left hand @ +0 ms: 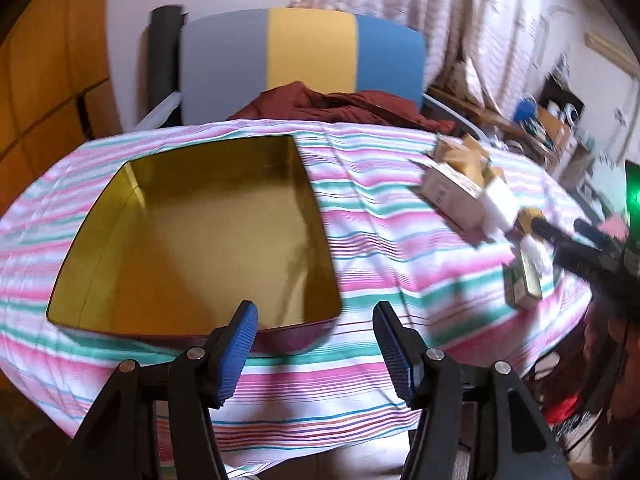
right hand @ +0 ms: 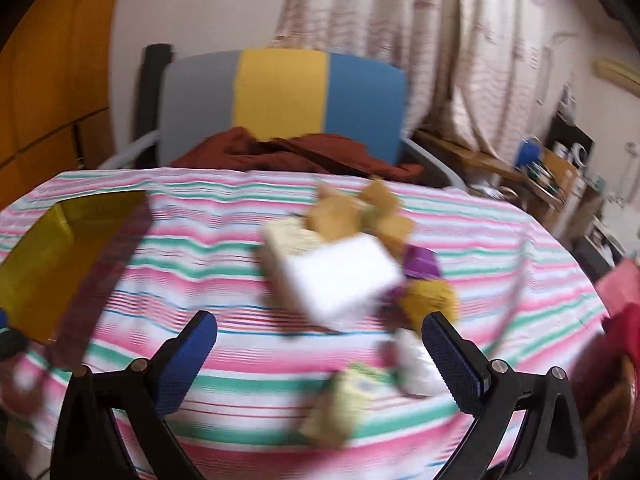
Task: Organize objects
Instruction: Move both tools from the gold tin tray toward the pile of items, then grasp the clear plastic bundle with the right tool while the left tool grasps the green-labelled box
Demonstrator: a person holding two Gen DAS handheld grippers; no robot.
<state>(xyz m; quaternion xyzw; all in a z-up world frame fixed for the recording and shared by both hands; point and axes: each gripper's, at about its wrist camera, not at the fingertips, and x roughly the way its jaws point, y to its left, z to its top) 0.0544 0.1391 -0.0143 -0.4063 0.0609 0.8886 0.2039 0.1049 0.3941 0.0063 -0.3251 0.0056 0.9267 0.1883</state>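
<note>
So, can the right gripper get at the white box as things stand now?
Probably yes. The right gripper is open and empty, and the white box lies just ahead of its fingers on top of the pile, nothing covering it. Small boxes crowd its right side.

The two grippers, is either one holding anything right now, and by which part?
Nothing is held: the left gripper and right gripper are both open and empty.

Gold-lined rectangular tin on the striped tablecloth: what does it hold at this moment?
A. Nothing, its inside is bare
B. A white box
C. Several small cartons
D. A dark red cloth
A. The left wrist view looks straight into the gold-lined rectangular tin and shows only its bare golden floor, while the small cardboard cartons lie out on the striped tablecloth to the right of it.
</note>
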